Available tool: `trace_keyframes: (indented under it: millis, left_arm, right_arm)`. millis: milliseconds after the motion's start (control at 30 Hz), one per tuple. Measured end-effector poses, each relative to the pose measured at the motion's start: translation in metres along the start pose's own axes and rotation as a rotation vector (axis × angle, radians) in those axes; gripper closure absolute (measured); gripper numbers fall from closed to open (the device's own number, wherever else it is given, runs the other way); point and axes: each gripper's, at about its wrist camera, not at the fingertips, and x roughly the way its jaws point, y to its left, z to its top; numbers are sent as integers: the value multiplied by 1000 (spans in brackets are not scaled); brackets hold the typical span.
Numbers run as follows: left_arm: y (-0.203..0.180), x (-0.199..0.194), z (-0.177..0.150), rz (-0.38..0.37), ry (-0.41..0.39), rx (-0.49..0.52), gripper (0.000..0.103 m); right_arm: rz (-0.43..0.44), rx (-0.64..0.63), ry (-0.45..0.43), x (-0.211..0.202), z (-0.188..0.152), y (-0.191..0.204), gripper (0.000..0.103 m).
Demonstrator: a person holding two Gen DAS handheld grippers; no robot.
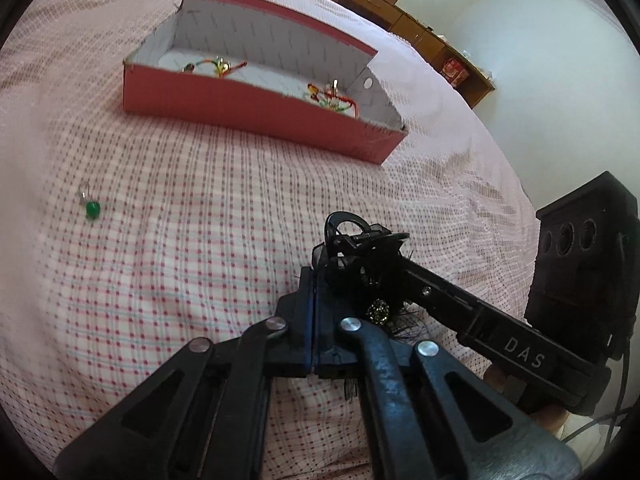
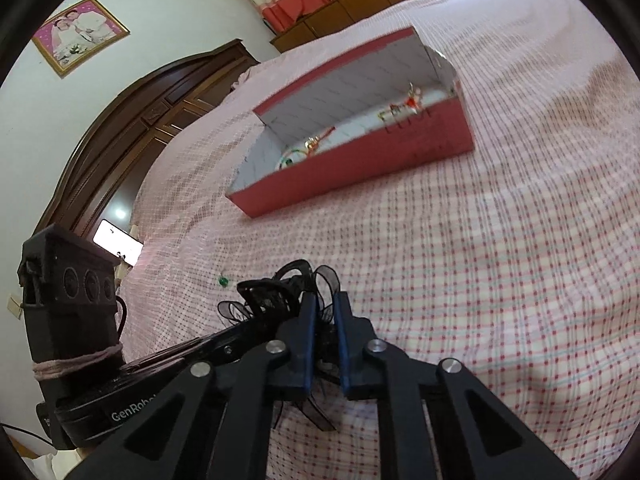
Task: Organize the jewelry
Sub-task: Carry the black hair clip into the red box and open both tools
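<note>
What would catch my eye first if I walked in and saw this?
Probably the red box lying open on the checked bedspread, with colourful trinkets inside. Nearer, both grippers meet on a black frilly hair ornament, and a lone green bead earring lies off to the left.

Black linkage tool (image 1: 314, 300) (blue pads, silver rivets); other marked "DAS"

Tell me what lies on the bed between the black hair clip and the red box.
Only bare checked bedspread lies between the black hair clip and the red box; both wrist views show it. The green bead earring sits off to the side.
</note>
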Motion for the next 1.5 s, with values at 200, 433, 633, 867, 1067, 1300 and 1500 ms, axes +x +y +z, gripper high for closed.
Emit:
trace_keyframes:
  millis: [200,433,633,867,1067,1300,1500]
  left_arm:
    - [-9,-7,27,17,-55,42,103]
    - [-14,-11,58,27,-104,63,103]
    - [-14,-5,82,41,-132,87,103]
    - [-4,17,115,48,-149,88,103]
    - [1,36,136,99,-185,125,103]
    - [18,55,149,133,-182,91,103]
    - [25,56,148,201,-173,97,103]
  right_arm:
    - [-10,-51,-61,0,27,14,90]
    - [-6,-90,-114,4,60,24,92]
    - [-23,-111,-149,16,87,26,92]
    - [-72,-144,-176,41,116,21,92]
    - [-134,-193,-178,67,130,20,93]
    - [-189,-173,-153,91,138,7,90]
    - [-220,-194,-173,85,135,4,76]
